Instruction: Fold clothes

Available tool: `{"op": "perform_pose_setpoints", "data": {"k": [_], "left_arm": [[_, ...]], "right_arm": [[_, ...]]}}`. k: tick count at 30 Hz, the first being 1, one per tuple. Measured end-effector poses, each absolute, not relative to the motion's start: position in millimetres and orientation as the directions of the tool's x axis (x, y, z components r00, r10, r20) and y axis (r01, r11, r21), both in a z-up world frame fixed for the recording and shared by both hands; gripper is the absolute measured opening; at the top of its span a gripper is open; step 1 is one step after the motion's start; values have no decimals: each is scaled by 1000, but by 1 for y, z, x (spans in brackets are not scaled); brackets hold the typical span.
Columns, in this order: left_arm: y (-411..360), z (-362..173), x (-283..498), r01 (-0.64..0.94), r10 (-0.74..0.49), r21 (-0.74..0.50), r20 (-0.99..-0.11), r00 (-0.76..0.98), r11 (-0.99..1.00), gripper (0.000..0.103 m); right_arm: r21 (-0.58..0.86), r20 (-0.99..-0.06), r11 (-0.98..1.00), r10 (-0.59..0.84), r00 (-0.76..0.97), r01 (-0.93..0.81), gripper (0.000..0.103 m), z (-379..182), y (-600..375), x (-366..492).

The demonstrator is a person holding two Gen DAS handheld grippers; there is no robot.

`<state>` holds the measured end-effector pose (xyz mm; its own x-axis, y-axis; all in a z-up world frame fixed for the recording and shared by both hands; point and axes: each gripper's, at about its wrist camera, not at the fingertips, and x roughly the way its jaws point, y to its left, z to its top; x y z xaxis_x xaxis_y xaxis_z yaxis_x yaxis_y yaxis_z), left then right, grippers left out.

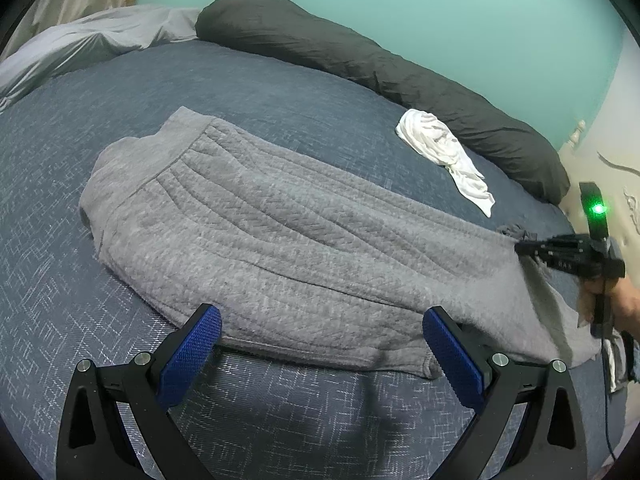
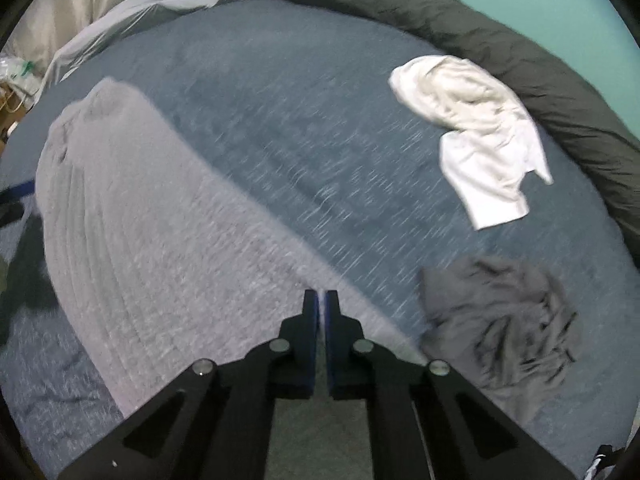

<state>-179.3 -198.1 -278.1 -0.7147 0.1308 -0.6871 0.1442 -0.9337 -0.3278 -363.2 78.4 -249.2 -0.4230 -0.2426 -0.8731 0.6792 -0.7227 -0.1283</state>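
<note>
A grey quilted garment (image 1: 280, 232) lies spread flat across the blue bedspread (image 1: 60, 280). My left gripper (image 1: 322, 314) is open just above the garment's near hem, one blue pad (image 1: 200, 344) at each side and nothing between them. At the far right a hand holds my right gripper (image 1: 524, 248), which is shut on the garment's right edge. In the blurred right wrist view the same gripper (image 2: 322, 300) has its fingers pressed together on that edge, and the grey garment (image 2: 140, 220) stretches away to the left.
A crumpled white garment (image 1: 444, 152) lies near a long dark pillow (image 1: 400, 64) along the turquoise wall. A dark grey crumpled garment (image 2: 500, 320) sits right of my right gripper. A pale grey sheet (image 1: 80, 48) is bunched at the back left.
</note>
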Motion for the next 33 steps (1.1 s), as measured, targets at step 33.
{"op": "perform_pose_setpoints", "data": {"k": [33], "left_arm": [[-238, -268, -163, 218, 59, -321, -671, -739, -921, 103]], "right_arm": [[353, -779, -784, -548, -303, 511, 21, -273, 34, -235]]}}
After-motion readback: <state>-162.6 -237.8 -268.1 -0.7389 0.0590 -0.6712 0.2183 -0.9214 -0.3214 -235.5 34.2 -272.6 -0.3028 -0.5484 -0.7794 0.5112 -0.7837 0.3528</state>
